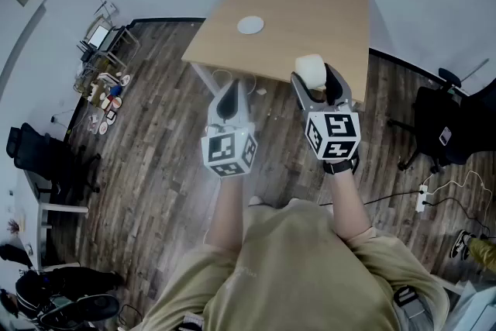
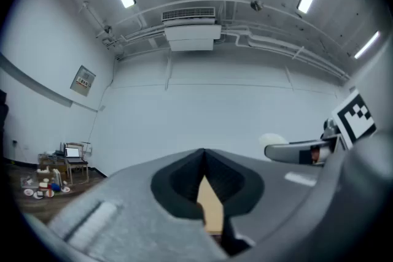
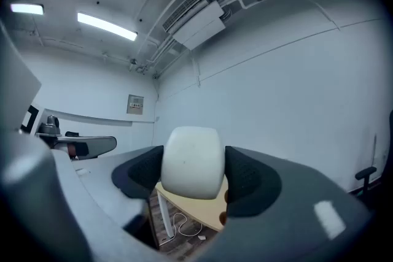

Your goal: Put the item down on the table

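So, right gripper (image 1: 317,77) is clamping the white rounded block (image 1: 310,66) mid-air by the near edge of the wooden table (image 1: 294,15) at 12 o'clock. Left gripper (image 1: 230,89) is sitting closed w/ nothing. Next imo: lowering, then opening.

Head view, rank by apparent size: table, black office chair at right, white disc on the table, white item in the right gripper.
1. table
2. black office chair
3. white item and white disc: these look about alike, and the item sits nearer the camera, so they are not ranked.
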`<move>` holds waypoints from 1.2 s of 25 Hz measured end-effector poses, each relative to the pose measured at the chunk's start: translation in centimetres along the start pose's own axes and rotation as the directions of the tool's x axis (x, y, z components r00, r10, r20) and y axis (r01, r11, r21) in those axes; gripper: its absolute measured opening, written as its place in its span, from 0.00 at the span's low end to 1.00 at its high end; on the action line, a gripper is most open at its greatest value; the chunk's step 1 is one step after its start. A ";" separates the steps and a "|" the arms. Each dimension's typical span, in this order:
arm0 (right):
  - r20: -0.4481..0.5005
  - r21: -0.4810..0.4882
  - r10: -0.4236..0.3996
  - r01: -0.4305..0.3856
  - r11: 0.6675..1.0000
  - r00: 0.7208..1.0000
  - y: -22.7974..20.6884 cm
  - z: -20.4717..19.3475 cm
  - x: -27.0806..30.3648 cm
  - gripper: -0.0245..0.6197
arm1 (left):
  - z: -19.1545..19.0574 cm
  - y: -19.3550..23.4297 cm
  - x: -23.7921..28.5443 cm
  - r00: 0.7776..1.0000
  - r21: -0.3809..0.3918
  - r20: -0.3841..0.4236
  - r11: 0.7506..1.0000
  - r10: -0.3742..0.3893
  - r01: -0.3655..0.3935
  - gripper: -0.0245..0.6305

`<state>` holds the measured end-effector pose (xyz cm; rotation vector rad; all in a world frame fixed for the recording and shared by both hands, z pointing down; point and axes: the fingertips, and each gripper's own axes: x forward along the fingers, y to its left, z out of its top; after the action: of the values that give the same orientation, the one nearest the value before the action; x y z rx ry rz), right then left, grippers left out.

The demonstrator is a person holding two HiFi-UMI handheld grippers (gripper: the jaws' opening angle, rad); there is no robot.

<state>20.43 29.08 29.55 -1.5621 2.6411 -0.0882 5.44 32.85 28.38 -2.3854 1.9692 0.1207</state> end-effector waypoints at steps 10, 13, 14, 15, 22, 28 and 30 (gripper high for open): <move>0.030 0.035 0.017 -0.018 0.999 0.999 -1.1 0.1 -0.5 0.53 | -0.7 -1.2 0.2 1.000 0.009 -0.024 1.000 0.005 -0.005 0.04; 0.019 0.039 0.042 -0.043 0.998 0.999 -0.5 -0.3 0.1 0.53 | -0.8 -0.6 0.0 0.999 0.004 -0.024 1.000 0.023 -0.023 0.04; 0.014 0.038 0.053 -0.054 0.998 0.998 -0.1 -0.5 0.5 0.53 | -0.9 -0.1 0.0 0.999 0.000 -0.024 1.000 0.031 -0.031 0.04; 0.010 0.037 0.064 -0.064 0.997 0.998 0.3 -0.8 0.9 0.53 | -1.1 0.5 0.1 0.999 -0.004 -0.026 0.999 0.039 -0.039 0.04; 0.001 0.046 0.054 -0.054 0.998 0.999 2.3 -1.4 5.2 0.53 | -1.4 5.1 1.2 0.997 -0.021 -0.022 0.997 0.077 -0.078 0.04; -0.007 0.035 0.024 -0.023 0.999 1.000 3.1 -1.8 10.4 0.53 | -1.9 10.4 4.8 0.995 -0.053 -0.020 0.994 0.093 -0.094 0.04; -0.005 0.027 0.018 -0.018 0.999 1.000 3.5 -1.5 12.3 0.53 | -1.9 11.9 6.1 0.996 -0.055 -0.015 0.995 0.087 -0.087 0.04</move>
<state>11.34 20.05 30.35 -1.5313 2.6459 -0.1263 -5.04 24.48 29.84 -2.3394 2.1035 0.1661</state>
